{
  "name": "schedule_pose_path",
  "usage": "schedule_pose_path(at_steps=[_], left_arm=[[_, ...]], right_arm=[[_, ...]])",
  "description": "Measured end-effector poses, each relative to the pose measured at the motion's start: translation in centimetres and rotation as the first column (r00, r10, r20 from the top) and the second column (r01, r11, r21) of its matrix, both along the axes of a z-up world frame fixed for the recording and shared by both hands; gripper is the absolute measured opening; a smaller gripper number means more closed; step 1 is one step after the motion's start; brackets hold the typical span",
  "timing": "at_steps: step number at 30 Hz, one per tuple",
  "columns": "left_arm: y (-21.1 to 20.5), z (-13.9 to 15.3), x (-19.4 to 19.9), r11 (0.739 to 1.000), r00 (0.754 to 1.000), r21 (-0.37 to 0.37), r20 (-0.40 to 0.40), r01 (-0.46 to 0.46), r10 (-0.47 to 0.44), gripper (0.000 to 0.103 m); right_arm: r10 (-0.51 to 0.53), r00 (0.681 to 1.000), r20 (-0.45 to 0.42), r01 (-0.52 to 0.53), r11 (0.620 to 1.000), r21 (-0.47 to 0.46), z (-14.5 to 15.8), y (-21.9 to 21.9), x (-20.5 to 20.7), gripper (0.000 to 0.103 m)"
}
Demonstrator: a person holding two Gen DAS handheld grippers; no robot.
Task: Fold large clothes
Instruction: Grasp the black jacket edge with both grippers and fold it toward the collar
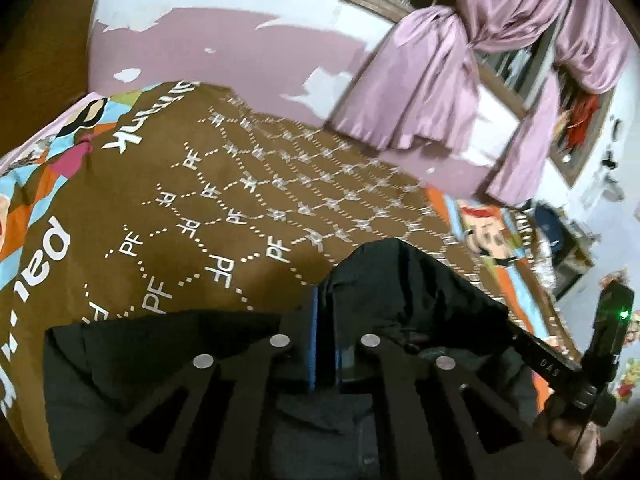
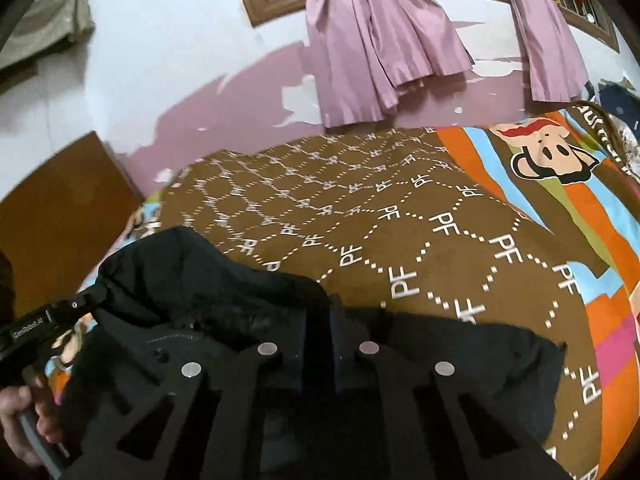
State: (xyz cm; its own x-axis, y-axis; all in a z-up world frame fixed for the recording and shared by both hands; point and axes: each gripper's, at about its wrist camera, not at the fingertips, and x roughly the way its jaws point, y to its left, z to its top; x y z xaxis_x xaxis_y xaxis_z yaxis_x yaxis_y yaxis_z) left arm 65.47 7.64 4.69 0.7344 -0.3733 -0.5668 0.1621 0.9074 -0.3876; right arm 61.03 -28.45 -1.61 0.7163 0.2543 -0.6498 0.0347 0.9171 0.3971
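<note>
On bedspread (image 1: 168,216): one black garment (image 2: 248,280).

Bed (image 2: 400,248) ahead is open brown sheet, free to sweep fwd. Black garment (image 2: 208,280) bunched under both tools. Far edge blocked by wall (image 2: 168,40) + curtains (image 2: 360,60).
</note>
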Motion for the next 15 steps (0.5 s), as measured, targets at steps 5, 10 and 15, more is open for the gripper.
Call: schedule_pose_path(at_steps=[5, 10, 15], left_arm=[[2.7, 0.2, -4.7, 0.995, 0.997, -0.062, 0.027, 0.080, -0.078, 0.002], [3.3, -2.4, -6.8, 0.989, 0.986, 0.002, -0.076, 0.148, -0.148, 0.002], [0.8, -6.1, -5.6, 0.976, 0.973, 0.145, -0.185, 0.163, -0.135, 0.002]], right_arm=[[0.125, 0.992, -0.006, -0.125, 0.989, -0.081, -0.6, -0.3, -3.6, 0.007], [0.149, 0.977, -0.151, -0.181, 0.957, -0.228, -5.5, 2.4, -3.5, 0.006], [0.144, 0.966, -0.214, -0.203, 0.937, -0.284, -7.6, 3.8, -2.8, 0.007]])
